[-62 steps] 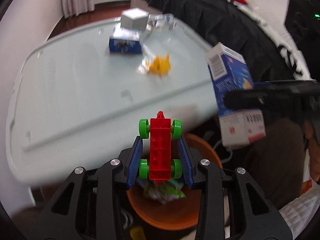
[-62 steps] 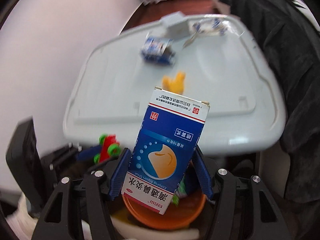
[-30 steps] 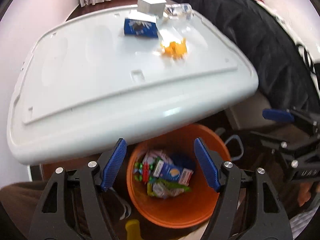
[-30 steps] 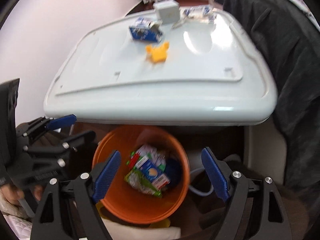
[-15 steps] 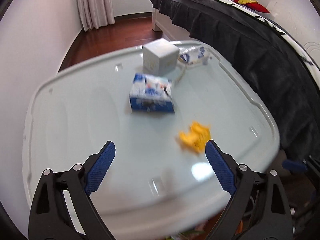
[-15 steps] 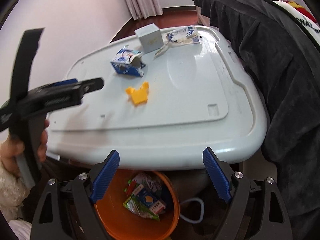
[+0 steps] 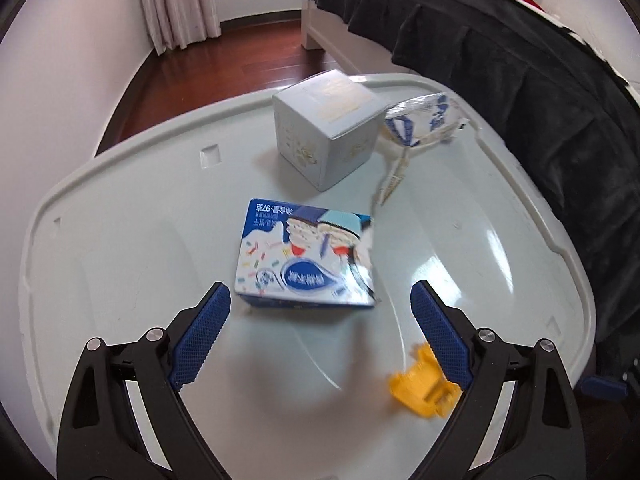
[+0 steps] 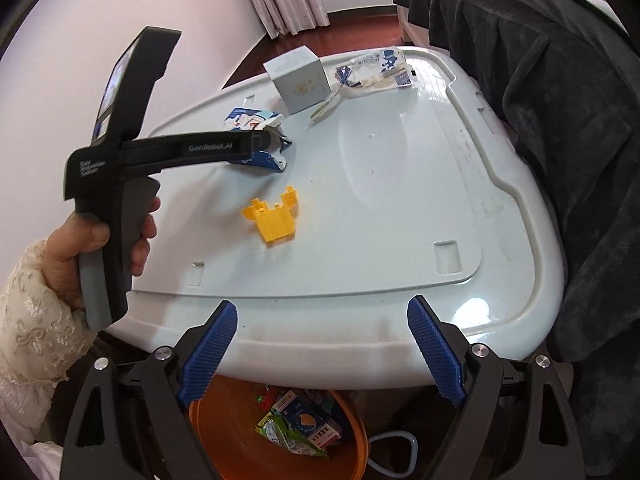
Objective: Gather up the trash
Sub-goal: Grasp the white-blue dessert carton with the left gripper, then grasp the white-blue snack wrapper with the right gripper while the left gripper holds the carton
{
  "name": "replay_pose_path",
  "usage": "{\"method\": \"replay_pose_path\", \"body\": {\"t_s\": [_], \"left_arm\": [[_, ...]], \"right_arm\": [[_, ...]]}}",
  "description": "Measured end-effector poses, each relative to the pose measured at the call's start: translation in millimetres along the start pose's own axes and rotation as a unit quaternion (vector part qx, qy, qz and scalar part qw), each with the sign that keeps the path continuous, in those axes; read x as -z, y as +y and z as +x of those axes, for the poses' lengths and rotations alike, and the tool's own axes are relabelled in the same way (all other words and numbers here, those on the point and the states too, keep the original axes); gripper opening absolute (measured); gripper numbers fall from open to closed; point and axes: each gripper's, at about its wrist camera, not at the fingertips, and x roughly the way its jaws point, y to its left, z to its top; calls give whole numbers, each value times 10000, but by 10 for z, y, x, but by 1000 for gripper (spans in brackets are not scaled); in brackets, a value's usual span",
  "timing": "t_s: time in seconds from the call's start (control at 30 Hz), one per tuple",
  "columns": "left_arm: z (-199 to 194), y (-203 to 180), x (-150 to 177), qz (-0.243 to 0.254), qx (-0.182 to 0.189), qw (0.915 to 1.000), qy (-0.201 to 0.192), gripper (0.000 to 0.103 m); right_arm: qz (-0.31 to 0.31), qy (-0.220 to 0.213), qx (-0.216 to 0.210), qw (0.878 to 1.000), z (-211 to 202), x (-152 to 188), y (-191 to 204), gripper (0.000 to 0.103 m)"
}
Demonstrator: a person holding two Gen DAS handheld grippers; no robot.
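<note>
Table (image 8: 400, 200) pale, glossy; wood floor (image 7: 240, 56), curtains (image 7: 176, 4) behind; left gripper (image 7: 320, 308), right gripper (image 8: 322, 324) spread, empty.

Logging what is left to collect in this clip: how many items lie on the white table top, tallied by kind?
Cardboard boxes: 2, the blue biscuit box and the pale grey cube box
Plastic wrappers: 1, the clear and blue wrapper
Plastic toy pieces: 1, the yellow piece
Total: 4 on the table top
</note>
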Motion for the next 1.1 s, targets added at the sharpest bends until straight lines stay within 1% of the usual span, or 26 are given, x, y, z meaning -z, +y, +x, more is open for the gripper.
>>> {"method": "replay_pose_path", "body": {"t_s": [0.13, 0.3, 0.33, 0.37, 0.4, 0.43, 0.53, 0.6, 0.7, 0.77, 0.93, 1.03, 1.1], "left_arm": [[148, 67, -49, -63, -138, 9999, 42, 89], [312, 143, -96, -195, -75, 9997, 81, 89], [328, 158, -94, -252, -6, 9997, 51, 84], [349, 188, -82, -348, 150, 9993, 29, 72], [374, 202, -71, -388, 236, 9990, 51, 72], [360, 195, -65, -355, 213, 9991, -9, 71], [341, 155, -45, -239, 151, 9996, -18, 71], [309, 190, -18, -346, 96, 9993, -76, 71], [202, 267, 30, -564, 122, 9982, -186, 71], [108, 266, 57, -515, 16, 9983, -280, 71], [-208, 341, 222, -560, -48, 9973, -476, 71], [-369, 433, 390, -562, -101, 9971, -500, 71], [-454, 493, 524, -502, -245, 9972, -501, 71]], "right_arm": [[78, 38, 42, 10000, 55, -8, -66, 86], [140, 71, 124, 9998, 99, -6, -136, 86], [138, 56, 157, 9998, 101, -4, -143, 86], [129, 45, 172, 9998, 101, -2, -146, 86], [123, 43, 197, 9997, 105, 3, -150, 86], [133, 41, 214, 9997, 107, 6, -154, 86], [150, 45, 190, 9997, 107, 17, -159, 86], [139, 39, 212, 9997, 103, 15, -155, 86], [103, -9, 194, 9998, 66, 3, -127, 86], [41, -68, 151, 9999, 29, -1, -85, 86], [-324, -155, 101, 9993, 11, -51, 144, 85], [-578, -220, 110, 9980, 18, -111, 303, 85], [-611, -212, 22, 9979, 41, -209, 367, 85]]}}
